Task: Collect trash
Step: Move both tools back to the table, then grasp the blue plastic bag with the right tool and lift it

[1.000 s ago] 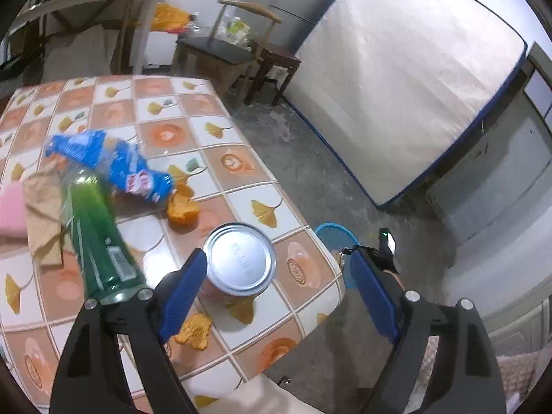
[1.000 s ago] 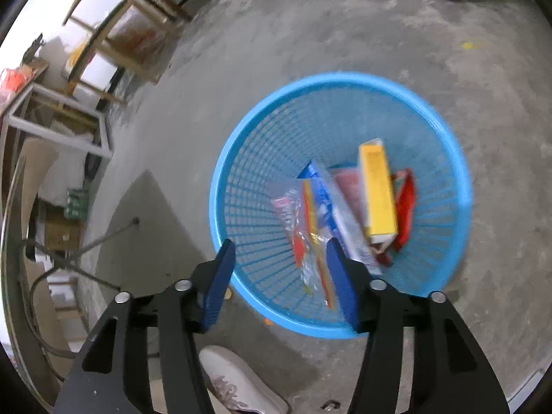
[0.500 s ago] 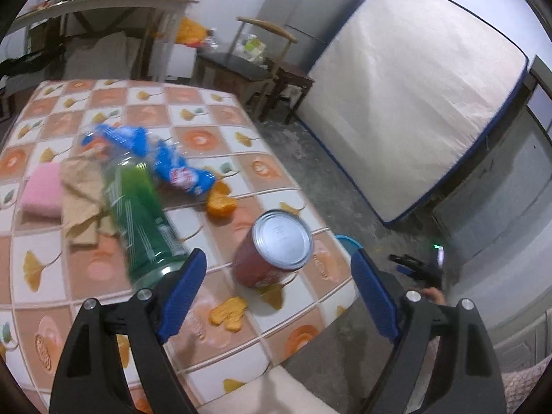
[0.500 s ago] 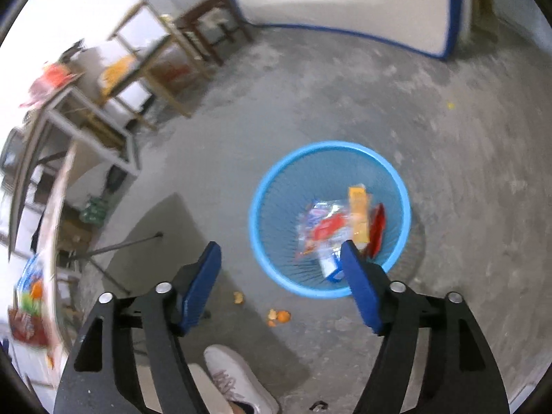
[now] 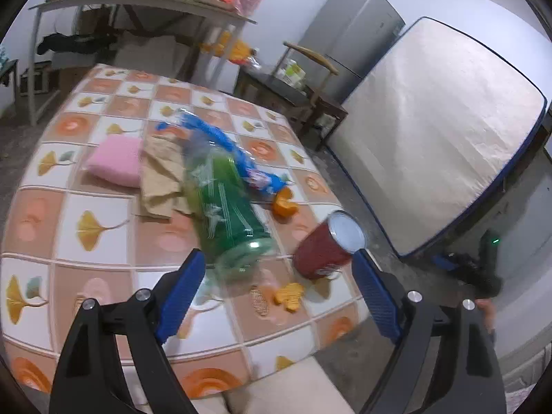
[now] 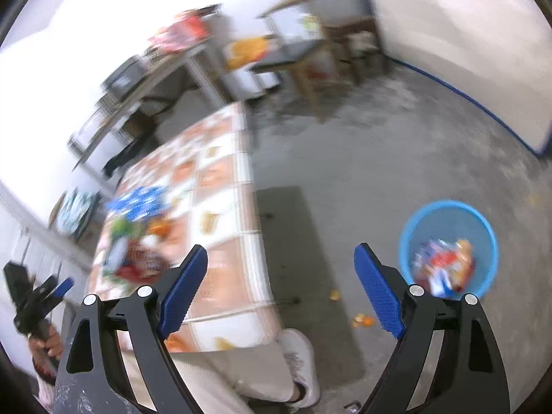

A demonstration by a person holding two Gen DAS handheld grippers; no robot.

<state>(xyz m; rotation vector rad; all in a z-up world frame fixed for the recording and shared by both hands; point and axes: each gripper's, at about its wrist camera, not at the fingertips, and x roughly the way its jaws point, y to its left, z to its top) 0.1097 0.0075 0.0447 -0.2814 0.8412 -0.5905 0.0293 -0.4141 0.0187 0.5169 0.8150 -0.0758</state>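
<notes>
My left gripper [image 5: 279, 289] hovers open over the near edge of the tiled table [image 5: 103, 227], with nothing between its fingers. Just beyond it lie a green plastic bottle [image 5: 227, 207] and a red can [image 5: 327, 248] tipped on its side. A blue wrapper [image 5: 224, 148], orange peel [image 5: 284, 203], brown paper [image 5: 160, 179] and a pink sponge [image 5: 115, 162] lie farther back. My right gripper [image 6: 279, 293] is high above the floor, its jaws opening and empty. The blue basket [image 6: 448, 246] holding wrappers stands on the floor to its right.
A mattress [image 5: 434, 131] leans on the wall at right, with a chair [image 5: 296, 79] and cluttered shelf table [image 5: 145, 0] behind. Peel bits [image 6: 362, 321] lie on the concrete floor. A person's leg and white shoe [image 6: 300, 362] are below the right gripper.
The right gripper rose from just above the basket, rolled, and opened wider; the table now shows in its view. The left gripper shifted along the table, so the bottle and can sit ahead of it.
</notes>
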